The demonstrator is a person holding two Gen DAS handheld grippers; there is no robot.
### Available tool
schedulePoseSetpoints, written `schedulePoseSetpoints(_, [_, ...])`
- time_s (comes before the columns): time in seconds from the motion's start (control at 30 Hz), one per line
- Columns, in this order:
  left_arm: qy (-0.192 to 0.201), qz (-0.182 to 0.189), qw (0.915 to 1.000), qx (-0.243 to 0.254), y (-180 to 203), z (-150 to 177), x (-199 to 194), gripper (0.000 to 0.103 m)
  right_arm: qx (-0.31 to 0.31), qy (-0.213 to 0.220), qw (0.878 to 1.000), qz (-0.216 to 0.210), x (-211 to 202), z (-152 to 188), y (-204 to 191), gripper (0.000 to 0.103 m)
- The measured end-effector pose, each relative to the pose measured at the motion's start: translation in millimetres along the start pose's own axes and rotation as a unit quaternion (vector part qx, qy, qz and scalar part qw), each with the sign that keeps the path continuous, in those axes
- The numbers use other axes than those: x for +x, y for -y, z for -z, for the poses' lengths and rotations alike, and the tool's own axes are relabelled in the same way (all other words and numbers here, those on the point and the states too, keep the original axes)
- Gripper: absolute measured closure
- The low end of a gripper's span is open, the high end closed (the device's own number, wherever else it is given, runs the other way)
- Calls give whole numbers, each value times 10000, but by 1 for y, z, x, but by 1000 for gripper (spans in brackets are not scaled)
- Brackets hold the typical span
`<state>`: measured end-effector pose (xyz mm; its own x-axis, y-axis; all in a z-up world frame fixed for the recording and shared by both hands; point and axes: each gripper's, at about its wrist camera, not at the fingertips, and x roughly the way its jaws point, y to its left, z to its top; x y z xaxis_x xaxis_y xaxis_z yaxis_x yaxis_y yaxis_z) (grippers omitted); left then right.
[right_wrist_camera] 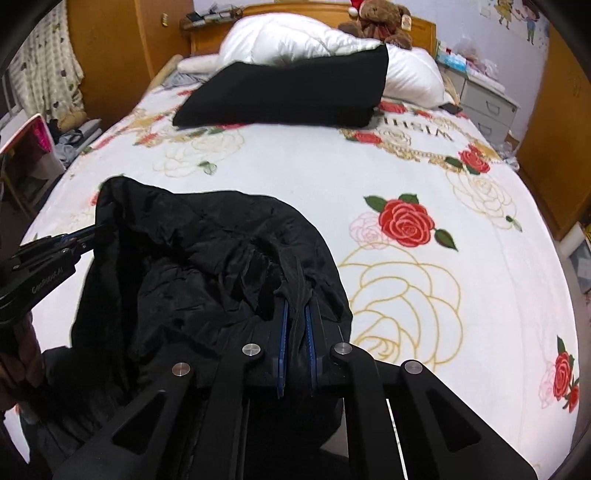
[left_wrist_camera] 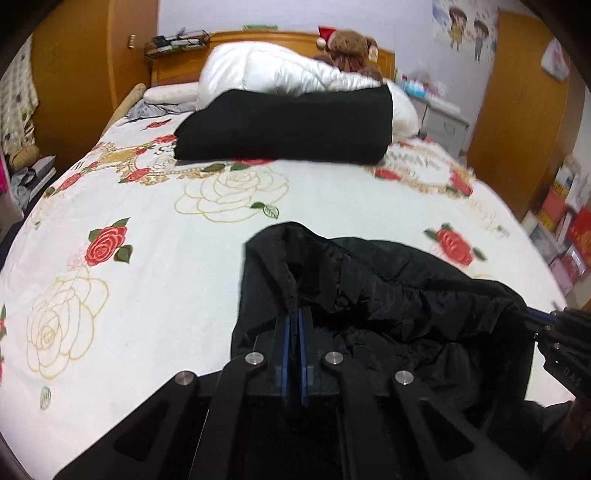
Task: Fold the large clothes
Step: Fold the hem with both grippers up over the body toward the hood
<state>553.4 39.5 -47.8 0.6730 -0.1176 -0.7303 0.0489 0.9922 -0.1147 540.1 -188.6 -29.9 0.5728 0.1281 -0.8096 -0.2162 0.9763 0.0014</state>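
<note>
Black jacket point(left_wrist_camera: 388, 295) lies bunched on the rose-print bedspread point(left_wrist_camera: 147, 221) at the near edge, around 6 o'clock. Left gripper point(left_wrist_camera: 294, 317) is clamped on its left edge; right gripper point(right_wrist_camera: 295, 314) pinches its right edge. Folded black garment point(left_wrist_camera: 288, 125) sits at 12 o'clock against the white duvet point(left_wrist_camera: 266, 66).

left gripper point(left_wrist_camera: 294, 317) pinched closed; right gripper point(right_wrist_camera: 295, 310) likewise — side by side

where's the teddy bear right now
The teddy bear sits at the far end of the bed, against the headboard, on the white duvet, right of centre in both views.
</note>
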Motion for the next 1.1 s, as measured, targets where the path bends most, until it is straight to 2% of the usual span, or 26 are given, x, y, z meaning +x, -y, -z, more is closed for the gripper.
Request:
schedulePoseSetpoints(0.23, [442,364,9971,-505,-29,27,-84,99,138,498,9980,-352,-75,23,3,96])
schedulePoseSetpoints(0.4, [611,534,9939,-747,-41,65,-148,99,138,660,9959,-608,-135,66,-8,96])
schedulePoseSetpoints(0.53, [479,579,9940,-798,-40,105,-181,99,211,525,9959,-709,-156,108,-15,96])
schedulePoseSetpoints(0.6, [301,671,9932,-901,-41,126,-190,99,337,365,9956,-792,-160,129,-14,96])
schedulePoseSetpoints(0.77, [-173,615,9936,-930,-40,173,-207,99,466,-180,9946,-904,-160,179,-15,96])
schedulePoseSetpoints(0.93, [-458,475,9945,-814,-39,201,-231,98,484,-516,9930,-941,-168,201,-11,95])
schedulePoseSetpoints(1.07, [-374,455,9954,-759,-40,207,-259,93,518,-302,9927,-1051,-194,207,-4,87])
schedulePoseSetpoints(1.1, [-306,430,9959,-728,-39,206,-266,86,529,-222,9925,-1084,-201,206,-3,79])
